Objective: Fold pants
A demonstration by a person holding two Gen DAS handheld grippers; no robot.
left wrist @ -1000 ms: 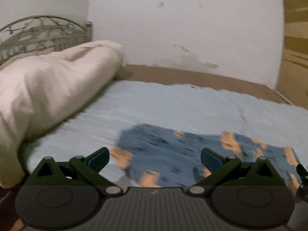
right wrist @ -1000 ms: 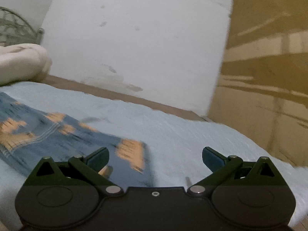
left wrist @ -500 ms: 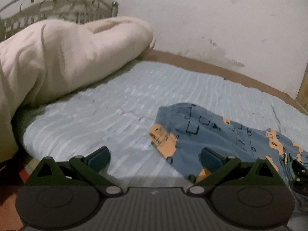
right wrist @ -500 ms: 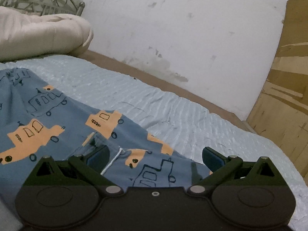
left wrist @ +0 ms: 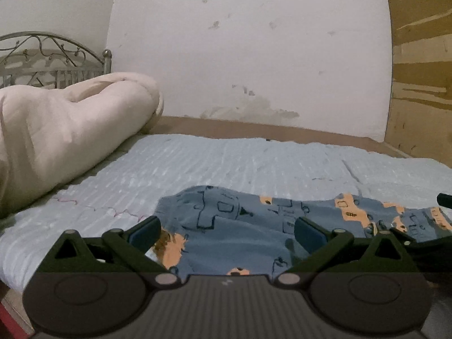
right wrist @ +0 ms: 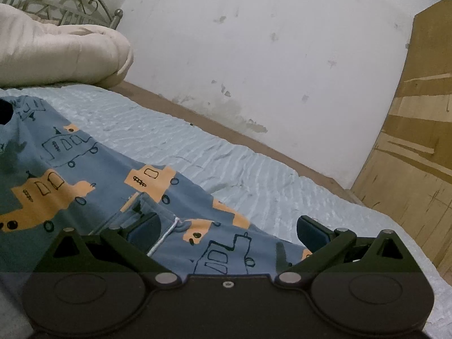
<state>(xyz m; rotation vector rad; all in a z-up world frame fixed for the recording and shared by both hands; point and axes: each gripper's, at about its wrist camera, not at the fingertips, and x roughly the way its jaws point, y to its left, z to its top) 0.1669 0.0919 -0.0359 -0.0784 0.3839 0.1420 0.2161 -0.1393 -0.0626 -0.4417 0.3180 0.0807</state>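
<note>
Blue pants (left wrist: pixel 254 226) printed with orange and outlined cars lie flat on the light blue bedspread (left wrist: pixel 226 163). They also show in the right wrist view (right wrist: pixel 84 175), with a white drawstring (right wrist: pixel 162 237) near the waistband. My left gripper (left wrist: pixel 227 234) is open and empty, low over the left end of the pants. My right gripper (right wrist: pixel 227 233) is open and empty, low over the right end, by the drawstring.
A rolled cream duvet (left wrist: pixel 62 135) lies at the left by the metal headboard (left wrist: pixel 50 59). A white wall (left wrist: pixel 248 56) stands behind the bed. A wooden wardrobe (right wrist: pixel 418 141) stands at the right. The brown bed frame edge (left wrist: pixel 254 130) runs along the wall.
Both grippers have come closer over the pants and lower. The left one swung right, so the pants now lie between its fingers. Both stayed open.
</note>
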